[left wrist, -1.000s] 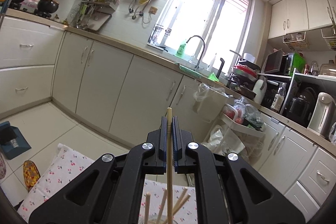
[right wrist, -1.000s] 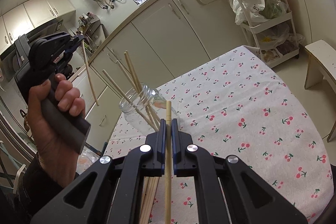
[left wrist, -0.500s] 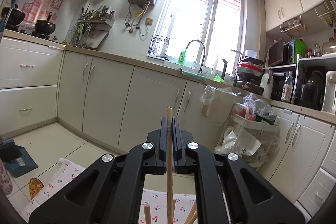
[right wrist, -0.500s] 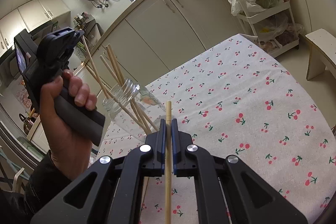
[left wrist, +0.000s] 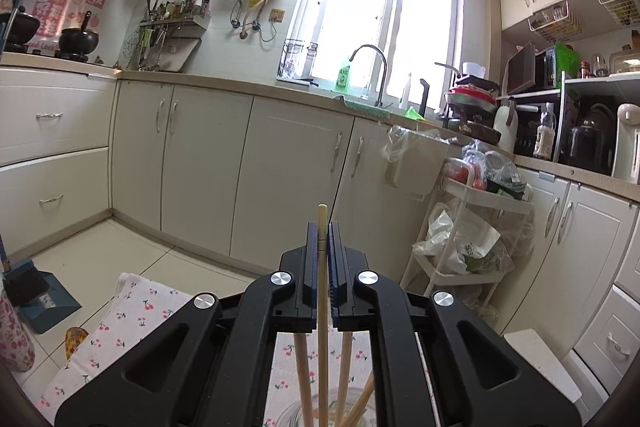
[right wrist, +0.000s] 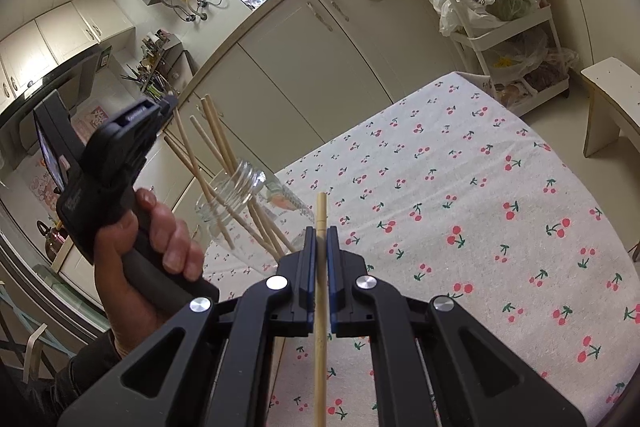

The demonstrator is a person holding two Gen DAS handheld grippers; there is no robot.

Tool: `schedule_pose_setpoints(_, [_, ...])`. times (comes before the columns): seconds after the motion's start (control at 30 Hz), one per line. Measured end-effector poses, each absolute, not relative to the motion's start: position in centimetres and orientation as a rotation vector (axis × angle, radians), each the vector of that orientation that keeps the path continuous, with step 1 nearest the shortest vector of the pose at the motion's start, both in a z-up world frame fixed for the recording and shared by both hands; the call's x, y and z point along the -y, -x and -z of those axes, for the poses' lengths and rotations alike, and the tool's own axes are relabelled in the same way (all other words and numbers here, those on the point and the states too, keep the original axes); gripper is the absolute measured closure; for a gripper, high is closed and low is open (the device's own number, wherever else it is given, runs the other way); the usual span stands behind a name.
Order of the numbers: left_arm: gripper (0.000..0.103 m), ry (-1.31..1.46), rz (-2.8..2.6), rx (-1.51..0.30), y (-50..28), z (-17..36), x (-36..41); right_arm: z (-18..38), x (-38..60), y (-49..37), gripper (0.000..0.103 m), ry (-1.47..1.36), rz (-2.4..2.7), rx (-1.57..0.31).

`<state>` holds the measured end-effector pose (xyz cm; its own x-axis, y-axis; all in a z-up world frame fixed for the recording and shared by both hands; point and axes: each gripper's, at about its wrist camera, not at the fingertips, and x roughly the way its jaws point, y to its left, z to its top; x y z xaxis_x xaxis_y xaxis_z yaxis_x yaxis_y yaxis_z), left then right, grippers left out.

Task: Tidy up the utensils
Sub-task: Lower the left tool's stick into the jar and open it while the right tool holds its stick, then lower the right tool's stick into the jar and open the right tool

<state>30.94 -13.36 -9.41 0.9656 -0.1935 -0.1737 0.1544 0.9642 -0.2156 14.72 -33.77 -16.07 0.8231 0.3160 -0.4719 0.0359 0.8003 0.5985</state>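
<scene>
Risk entry: left hand-held gripper clamped on one chopstick over the glass jar on the cherry-print tabletop, right hand-held gripper clamped on another chopstick; a skewed descent could snag standing sticks, tipping the light jar.

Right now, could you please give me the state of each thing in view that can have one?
Left gripper: shut on a chopstick, its lower end in the jar's mouth.
Right gripper: shut on another chopstick.
Glass jar: lidless, on the tablecloth, several chopsticks leaning inside.
Window: whether open, cannot tell.
Base cabinet doors: closed.
</scene>
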Motion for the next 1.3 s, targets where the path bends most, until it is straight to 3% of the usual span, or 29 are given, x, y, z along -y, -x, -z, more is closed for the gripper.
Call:
schedule_pose_setpoints(0.3, [0.097, 0.158, 0.225, -0.254, -29.3, 9.2, 12.7, 13.3, 33.0, -14.9, 0.097, -0.609, -0.179, -0.529])
schedule_pose_setpoints(0.37, [0.093, 0.151, 0.235, -0.273, -28.6, 9.1, 12.1, 12.3, 32.9, -15.4, 0.097, -0.609, -0.187, -0.499])
schedule_pose_setpoints(0.53, [0.063, 0.165, 0.202, -0.274, -25.6, 8.5, 8.9, 8.8, 31.7, -17.2, 0.097, -0.598, -0.198, -0.371])
schedule_pose_setpoints(0.63, [0.057, 0.174, 0.179, -0.300, -23.9, 9.0, 6.8, 7.2, 31.3, -19.0, 0.097, -0.616, -0.185, -0.296])
schedule_pose_setpoints(0.93, [0.054, 0.274, 0.104, -0.444, -21.6, 13.7, 0.7, 6.3, 31.4, -25.2, 0.097, -0.741, -0.048, -0.132])
schedule_pose_setpoints(1.3, [0.048, 0.305, 0.098, -0.463, -22.1, 14.9, -0.8, 6.9, 28.0, -27.4, 0.097, -0.511, 0.046, -0.150])
